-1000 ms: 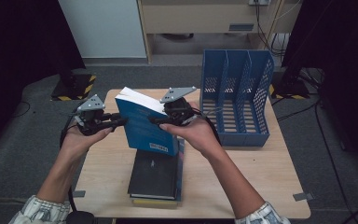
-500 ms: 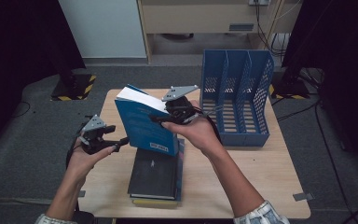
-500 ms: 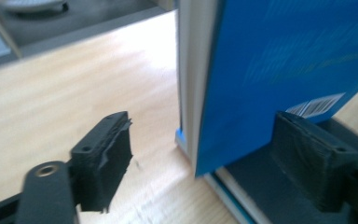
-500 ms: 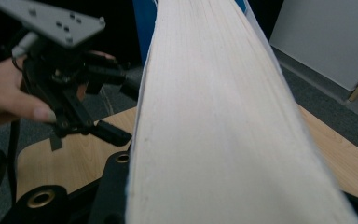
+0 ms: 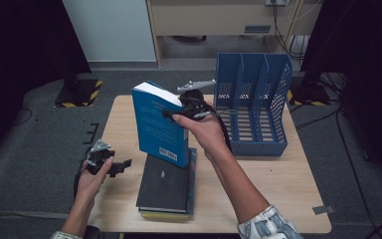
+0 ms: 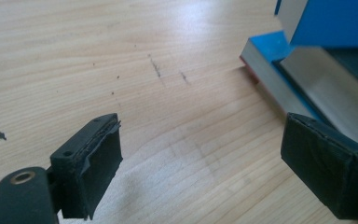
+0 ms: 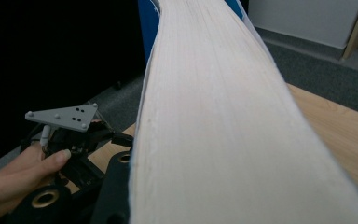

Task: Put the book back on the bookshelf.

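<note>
Since the earlier frame: left gripper (image 5: 123, 165) had let go of the blue book (image 5: 160, 124) and dropped to the table (image 5: 278, 184) edge, jaws just opened wide, empty. Right gripper (image 5: 171, 114) clamped the book upright over the stacked books (image 5: 165, 185); its jaw tips hidden behind the pages.

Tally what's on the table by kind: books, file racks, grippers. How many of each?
Books: 3 at least, the blue book held upright, a black book on the stack, a yellow-edged one beneath it
File racks: 1, the blue rack
Grippers: 2, the left gripper and the right gripper
Total: 6
</note>
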Available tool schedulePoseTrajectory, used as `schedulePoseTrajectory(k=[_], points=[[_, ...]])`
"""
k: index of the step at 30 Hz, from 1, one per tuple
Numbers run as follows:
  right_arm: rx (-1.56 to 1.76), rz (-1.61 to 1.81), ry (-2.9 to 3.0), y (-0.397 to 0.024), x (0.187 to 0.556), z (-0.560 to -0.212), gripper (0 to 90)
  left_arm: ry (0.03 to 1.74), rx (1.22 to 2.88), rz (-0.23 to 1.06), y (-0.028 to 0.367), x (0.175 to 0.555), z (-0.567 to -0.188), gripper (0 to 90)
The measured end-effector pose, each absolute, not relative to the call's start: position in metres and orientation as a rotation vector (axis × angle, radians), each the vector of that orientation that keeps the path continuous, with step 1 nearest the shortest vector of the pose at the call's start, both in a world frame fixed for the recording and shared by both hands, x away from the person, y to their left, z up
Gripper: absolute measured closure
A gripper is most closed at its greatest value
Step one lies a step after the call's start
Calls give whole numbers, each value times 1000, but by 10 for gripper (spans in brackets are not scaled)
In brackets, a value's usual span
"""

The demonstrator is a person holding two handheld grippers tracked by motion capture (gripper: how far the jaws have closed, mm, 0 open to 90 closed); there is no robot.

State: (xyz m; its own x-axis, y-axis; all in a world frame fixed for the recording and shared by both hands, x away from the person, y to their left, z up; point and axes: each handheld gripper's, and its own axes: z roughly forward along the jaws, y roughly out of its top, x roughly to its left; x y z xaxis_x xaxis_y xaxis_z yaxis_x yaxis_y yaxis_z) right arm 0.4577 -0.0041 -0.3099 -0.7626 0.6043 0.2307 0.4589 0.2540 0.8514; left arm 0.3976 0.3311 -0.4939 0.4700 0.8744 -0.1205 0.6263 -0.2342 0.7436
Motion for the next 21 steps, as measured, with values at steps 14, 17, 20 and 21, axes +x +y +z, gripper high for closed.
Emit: schedulePoseTrajectory(k=[14, 17, 20, 21], points=[[1152, 1495, 2309, -28, 460, -290, 610, 1317, 2061, 421, 334, 410, -516, 102], [1184, 1489, 2292, -37, 462, -285, 610, 1335, 2086, 423, 334, 413, -520, 102], [1205, 1478, 2274, -44, 464, -282, 610, 1356, 2101, 418, 333, 415, -523, 93], [1213, 1475, 2267, -47, 464, -281, 610, 1357, 2108, 415, 333, 415, -524, 93]])
